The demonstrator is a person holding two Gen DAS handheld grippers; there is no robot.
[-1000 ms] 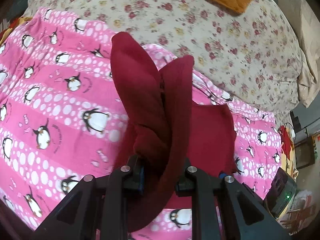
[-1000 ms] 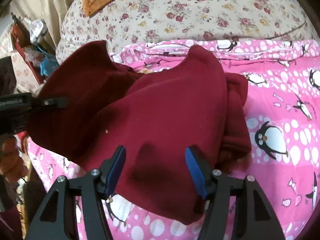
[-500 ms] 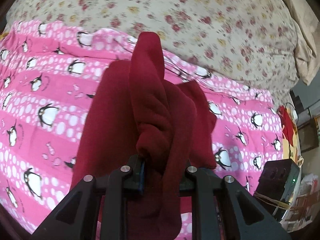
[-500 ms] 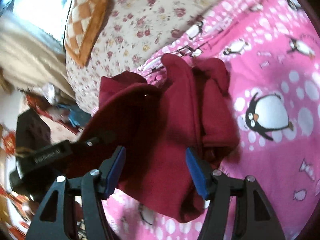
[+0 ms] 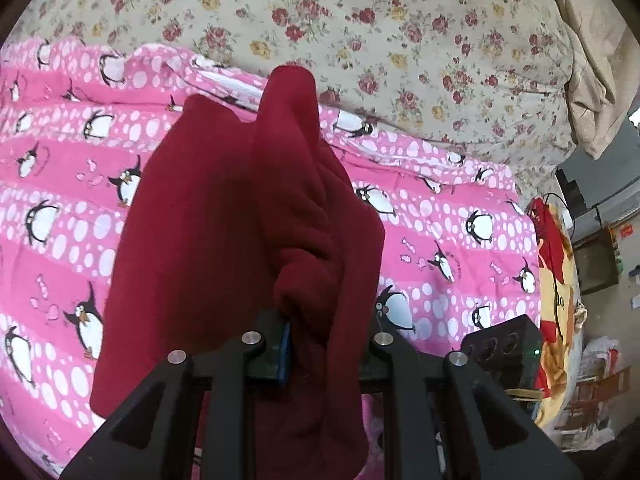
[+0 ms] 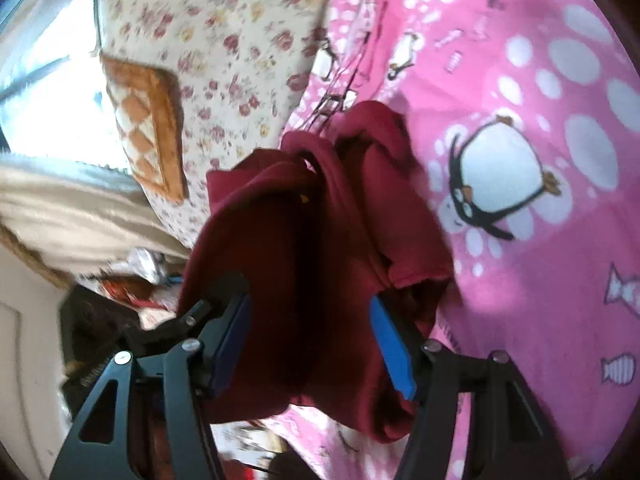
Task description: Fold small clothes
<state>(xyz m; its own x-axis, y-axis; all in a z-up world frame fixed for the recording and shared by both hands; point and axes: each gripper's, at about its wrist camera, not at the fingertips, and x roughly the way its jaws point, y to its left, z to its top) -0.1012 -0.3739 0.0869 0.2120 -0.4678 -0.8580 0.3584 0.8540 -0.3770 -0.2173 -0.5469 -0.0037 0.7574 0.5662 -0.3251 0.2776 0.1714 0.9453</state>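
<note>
A small dark red fleece garment (image 5: 224, 216) hangs bunched over the pink penguin blanket (image 5: 60, 184). My left gripper (image 5: 324, 344) is shut on a thick fold of it, and the cloth drapes over and hides the right finger. In the right wrist view the garment (image 6: 320, 240) is gathered into a lump above the blanket (image 6: 560, 80). My right gripper (image 6: 312, 344) is open, with its blue pads (image 6: 390, 344) on either side of the hanging cloth and not pinching it. The left gripper's black frame (image 6: 192, 316) shows beside it.
A floral cover (image 5: 400, 32) lies beyond the blanket, with an orange checked cushion (image 6: 144, 128) on it. A beige curtain (image 5: 592, 80) hangs at the right. A black box (image 5: 504, 352) and clutter sit off the bed's right edge.
My left gripper has carried the garment further over the blanket, folding it onto itself. My right gripper has tilted and swung close to the bunched cloth, still open.
</note>
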